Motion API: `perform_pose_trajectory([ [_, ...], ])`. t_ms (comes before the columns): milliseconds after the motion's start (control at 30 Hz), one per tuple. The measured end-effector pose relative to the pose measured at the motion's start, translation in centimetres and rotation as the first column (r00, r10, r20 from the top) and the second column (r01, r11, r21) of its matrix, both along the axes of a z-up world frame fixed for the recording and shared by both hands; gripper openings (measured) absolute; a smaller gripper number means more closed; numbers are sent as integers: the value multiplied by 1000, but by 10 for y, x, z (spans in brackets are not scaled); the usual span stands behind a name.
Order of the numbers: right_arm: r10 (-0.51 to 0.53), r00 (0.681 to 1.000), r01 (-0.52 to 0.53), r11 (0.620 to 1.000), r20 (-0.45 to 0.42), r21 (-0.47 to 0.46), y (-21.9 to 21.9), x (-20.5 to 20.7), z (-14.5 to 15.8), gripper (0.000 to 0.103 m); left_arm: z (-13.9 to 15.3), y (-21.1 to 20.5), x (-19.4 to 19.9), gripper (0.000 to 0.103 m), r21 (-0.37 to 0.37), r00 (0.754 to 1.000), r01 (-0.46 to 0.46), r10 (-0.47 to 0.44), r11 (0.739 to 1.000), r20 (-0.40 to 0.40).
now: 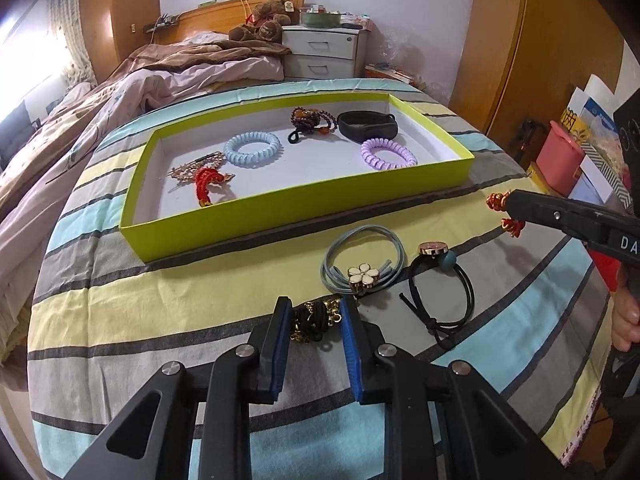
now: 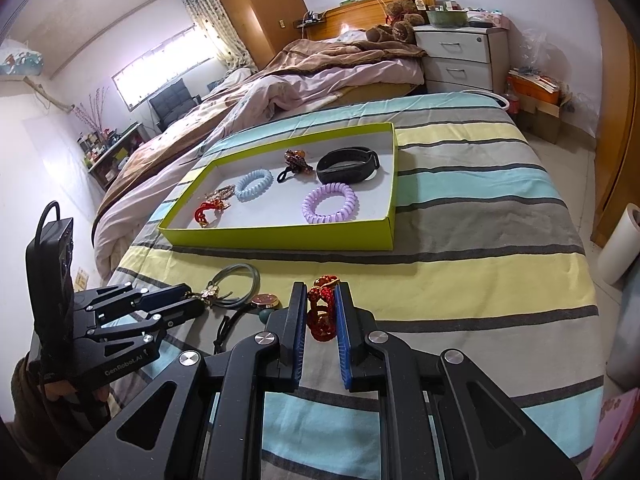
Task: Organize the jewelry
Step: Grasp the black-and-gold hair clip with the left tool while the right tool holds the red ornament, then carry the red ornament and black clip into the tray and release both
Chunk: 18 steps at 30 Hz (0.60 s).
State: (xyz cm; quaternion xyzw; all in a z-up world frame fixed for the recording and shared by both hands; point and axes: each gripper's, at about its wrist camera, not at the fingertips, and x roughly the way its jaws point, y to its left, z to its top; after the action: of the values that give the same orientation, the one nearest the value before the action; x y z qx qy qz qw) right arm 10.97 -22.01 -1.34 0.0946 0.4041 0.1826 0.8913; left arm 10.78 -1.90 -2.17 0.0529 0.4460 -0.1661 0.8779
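Observation:
My left gripper is low over the striped bedspread, its blue pads closed against a black-and-gold hair tie. My right gripper is shut on a red braided bracelet and holds it above the bedspread; in the left wrist view it reaches in from the right. Between the two lie a grey hair tie with a white flower and a black hair tie with a round charm. Behind them stands a lime-green tray holding a blue coil tie, a purple coil tie, a black band and other pieces.
The tray lies on a striped bedspread whose right edge drops to the floor. A rumpled pink and brown duvet is at the left. A white bedside cabinet stands behind, and a pink box is at the right.

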Motion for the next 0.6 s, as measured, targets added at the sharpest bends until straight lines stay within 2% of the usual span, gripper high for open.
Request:
perform_pose_trajectory([
  [267, 0, 1000, 0, 1000, 7, -1, 3, -1, 4, 14, 8, 11, -3, 24, -29, 1000, -21, 21, 999, 11],
  [600, 7, 999, -7, 1000, 38, -2, 9, -1, 17, 14, 33, 21, -4, 24, -60, 998, -35, 38, 998, 52],
])
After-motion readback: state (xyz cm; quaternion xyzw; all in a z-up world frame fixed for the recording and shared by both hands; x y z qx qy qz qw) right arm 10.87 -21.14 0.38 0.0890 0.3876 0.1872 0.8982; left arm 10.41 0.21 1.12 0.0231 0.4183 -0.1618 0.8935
